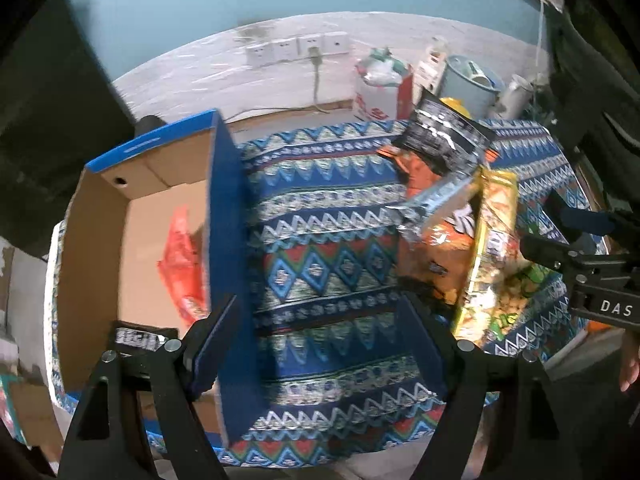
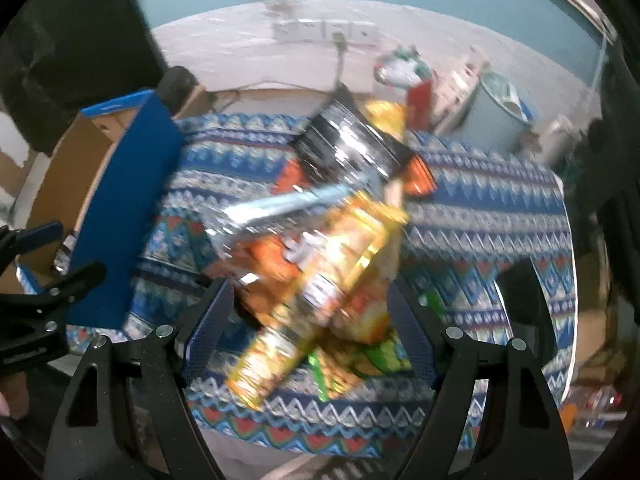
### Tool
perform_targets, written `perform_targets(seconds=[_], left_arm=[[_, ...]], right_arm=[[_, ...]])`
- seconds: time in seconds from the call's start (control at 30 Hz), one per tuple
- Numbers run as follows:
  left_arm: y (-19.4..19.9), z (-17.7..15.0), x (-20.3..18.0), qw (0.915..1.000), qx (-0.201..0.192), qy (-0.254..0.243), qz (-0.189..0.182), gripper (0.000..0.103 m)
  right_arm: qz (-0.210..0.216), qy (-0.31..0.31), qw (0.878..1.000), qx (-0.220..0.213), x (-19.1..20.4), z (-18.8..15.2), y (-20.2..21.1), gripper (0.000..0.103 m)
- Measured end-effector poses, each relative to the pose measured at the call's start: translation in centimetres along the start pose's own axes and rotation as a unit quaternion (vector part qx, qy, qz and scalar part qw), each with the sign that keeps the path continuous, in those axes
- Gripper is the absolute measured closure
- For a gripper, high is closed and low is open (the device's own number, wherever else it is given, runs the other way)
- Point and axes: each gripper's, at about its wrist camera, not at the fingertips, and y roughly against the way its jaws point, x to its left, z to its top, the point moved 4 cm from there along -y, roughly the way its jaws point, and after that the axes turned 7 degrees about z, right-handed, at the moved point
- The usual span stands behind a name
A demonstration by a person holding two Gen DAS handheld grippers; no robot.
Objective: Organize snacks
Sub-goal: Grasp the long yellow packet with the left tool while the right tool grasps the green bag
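An open cardboard box with blue outer walls (image 1: 224, 216) (image 2: 120, 220) is standing on the left part of the patterned tablecloth, its brown inside facing up. A red-orange plastic snack packet (image 1: 182, 264) is lying flat on its floor, and a small black packet with silver lettering (image 1: 138, 338) is sitting at the near end of the box. Well apart to the right, a loose heap is resting on the cloth: a black crinkled foil bag (image 1: 444, 140) (image 2: 352, 144) is lying on top at the far end, an orange bag (image 1: 436, 240) (image 2: 272, 272) is lying beneath it, a long yellow-gold packet (image 1: 492, 248) (image 2: 320, 284) is slanting across the pile, and a green-printed packet (image 1: 520, 292) (image 2: 360, 364) is showing at the near edge.
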Motion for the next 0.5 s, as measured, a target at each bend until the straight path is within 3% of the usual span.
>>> perform_targets(seconds=[0.5], left_arm=[[-2.1,-0.5,-6.2,0.998,0.021,-0.056,-0.02,0.022]], right_arm=[[-0.019,-0.115,0.991,0.059,-7.4,-5.5,-3.4,0.024]])
